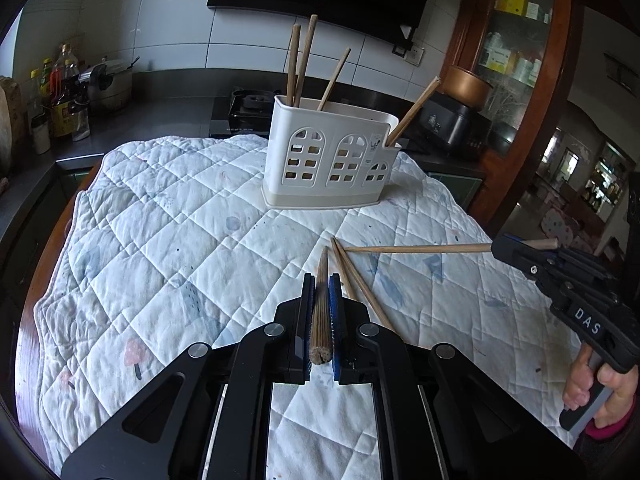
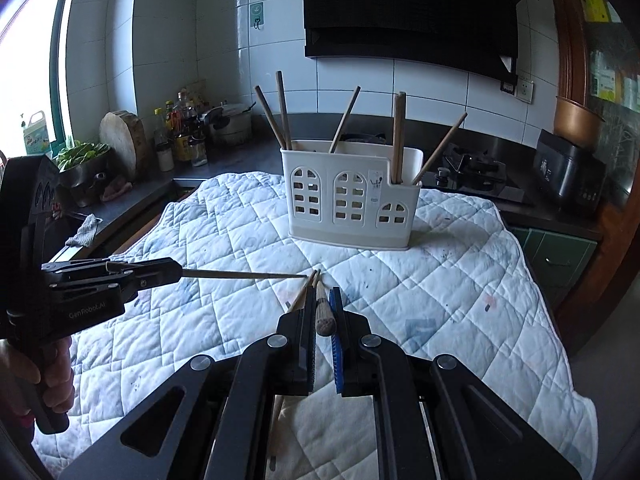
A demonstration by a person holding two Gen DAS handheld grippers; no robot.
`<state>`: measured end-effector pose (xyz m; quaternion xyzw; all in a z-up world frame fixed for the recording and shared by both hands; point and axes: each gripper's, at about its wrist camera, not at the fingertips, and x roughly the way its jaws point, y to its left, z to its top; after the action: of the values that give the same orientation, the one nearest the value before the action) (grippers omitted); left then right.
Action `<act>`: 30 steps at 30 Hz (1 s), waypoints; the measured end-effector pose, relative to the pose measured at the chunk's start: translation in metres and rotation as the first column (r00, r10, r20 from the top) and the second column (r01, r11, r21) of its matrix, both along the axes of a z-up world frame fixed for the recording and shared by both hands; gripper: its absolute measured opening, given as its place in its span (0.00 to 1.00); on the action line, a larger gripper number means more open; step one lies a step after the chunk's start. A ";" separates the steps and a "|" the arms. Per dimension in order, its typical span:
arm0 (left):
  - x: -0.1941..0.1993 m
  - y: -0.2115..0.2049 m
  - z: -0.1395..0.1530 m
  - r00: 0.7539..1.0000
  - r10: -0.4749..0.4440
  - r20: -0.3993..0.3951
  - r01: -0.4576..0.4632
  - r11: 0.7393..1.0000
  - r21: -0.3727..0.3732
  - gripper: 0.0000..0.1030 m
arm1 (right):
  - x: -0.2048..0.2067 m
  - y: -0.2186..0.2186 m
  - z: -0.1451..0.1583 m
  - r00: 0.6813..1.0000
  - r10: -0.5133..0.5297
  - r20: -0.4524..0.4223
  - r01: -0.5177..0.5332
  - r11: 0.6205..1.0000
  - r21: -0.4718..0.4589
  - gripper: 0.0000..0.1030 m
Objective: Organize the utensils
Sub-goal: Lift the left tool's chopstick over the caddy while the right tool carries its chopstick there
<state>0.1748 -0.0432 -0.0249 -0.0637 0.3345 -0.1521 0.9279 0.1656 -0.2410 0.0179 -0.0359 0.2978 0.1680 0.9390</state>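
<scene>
A white utensil holder (image 1: 334,156) stands on the quilted cloth (image 1: 180,248) at the far side, with several wooden chopsticks upright in it; it also shows in the right wrist view (image 2: 348,200). My left gripper (image 1: 322,292) is shut on a wooden chopstick (image 1: 321,312) that points forward along the fingers. My right gripper (image 2: 323,304) is shut on another chopstick (image 2: 324,314). In the left wrist view the right gripper (image 1: 516,246) holds its chopstick (image 1: 416,249) level, tip pointing left. Two loose chopsticks (image 1: 360,288) lie on the cloth between the grippers.
A dark counter (image 2: 240,156) runs behind the table with bottles (image 2: 182,132), a pot (image 2: 232,122), a cutting board (image 2: 122,140) and a gas hob (image 2: 472,170). A rice cooker (image 2: 568,176) stands at the right. A wooden cabinet (image 1: 516,40) is at the far right.
</scene>
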 end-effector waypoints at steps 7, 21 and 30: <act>0.020 0.005 0.022 1.000 -0.017 0.009 0.017 1.000 0.003 0.06 | 0.029 -0.011 0.047 0.999 0.026 0.022 -0.026 0.999 -0.025 0.06; 0.051 -0.015 0.086 0.992 -0.103 0.076 0.096 0.991 0.097 0.06 | 0.103 -0.039 0.138 0.998 -0.030 0.048 0.034 0.996 -0.081 0.06; 0.075 -0.031 0.155 0.972 -0.123 0.198 0.104 0.989 0.104 0.06 | 0.147 -0.047 0.162 0.995 -0.073 0.061 0.077 0.995 -0.066 0.06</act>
<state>0.2497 -0.0745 0.1297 0.0149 0.2475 -0.1949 0.9490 0.3122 -0.2880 0.1801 -0.0615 0.2771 0.1213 0.9512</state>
